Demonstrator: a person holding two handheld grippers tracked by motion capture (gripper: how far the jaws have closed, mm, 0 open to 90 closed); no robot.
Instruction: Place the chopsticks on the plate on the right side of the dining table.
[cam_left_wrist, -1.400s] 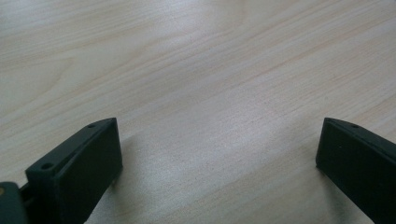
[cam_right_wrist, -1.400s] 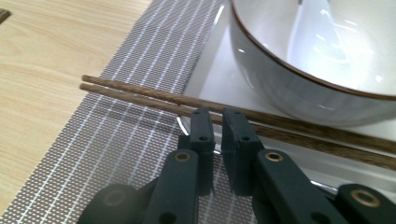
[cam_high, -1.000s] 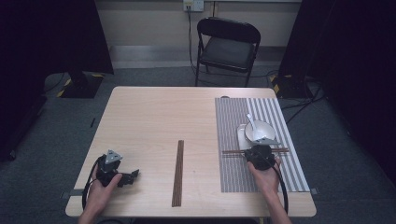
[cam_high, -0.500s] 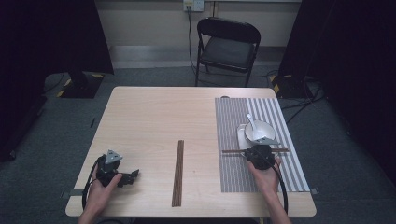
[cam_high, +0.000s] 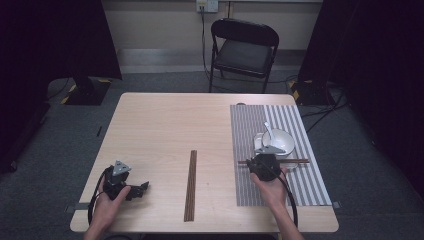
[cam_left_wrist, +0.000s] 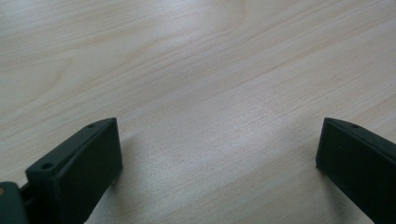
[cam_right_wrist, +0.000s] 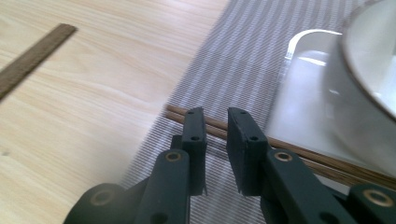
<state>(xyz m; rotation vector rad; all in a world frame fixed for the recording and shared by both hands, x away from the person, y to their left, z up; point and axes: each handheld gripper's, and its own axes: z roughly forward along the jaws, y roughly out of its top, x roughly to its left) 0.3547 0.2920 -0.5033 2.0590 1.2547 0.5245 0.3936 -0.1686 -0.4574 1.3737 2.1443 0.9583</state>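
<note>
A pair of brown chopsticks (cam_high: 298, 161) lies crosswise on the grey striped placemat (cam_high: 280, 192), just in front of a white bowl (cam_high: 279, 141) with a white spoon (cam_high: 267, 131) in it. My right gripper (cam_high: 264, 160) rests on the mat at the chopsticks' left part. In the right gripper view its jaws (cam_right_wrist: 215, 114) stand a narrow gap apart with nothing between them, and the chopsticks (cam_right_wrist: 322, 161) run across behind the tips. My left gripper (cam_high: 144, 188) sits on the bare wood at the front left, jaws wide open (cam_left_wrist: 219, 128) and empty.
A second dark brown pair of chopsticks (cam_high: 190, 185) lies lengthwise mid-table, between the two grippers. The bowl stands on a small white dish (cam_right_wrist: 303, 84). A black folding chair (cam_high: 245, 50) stands beyond the far table edge.
</note>
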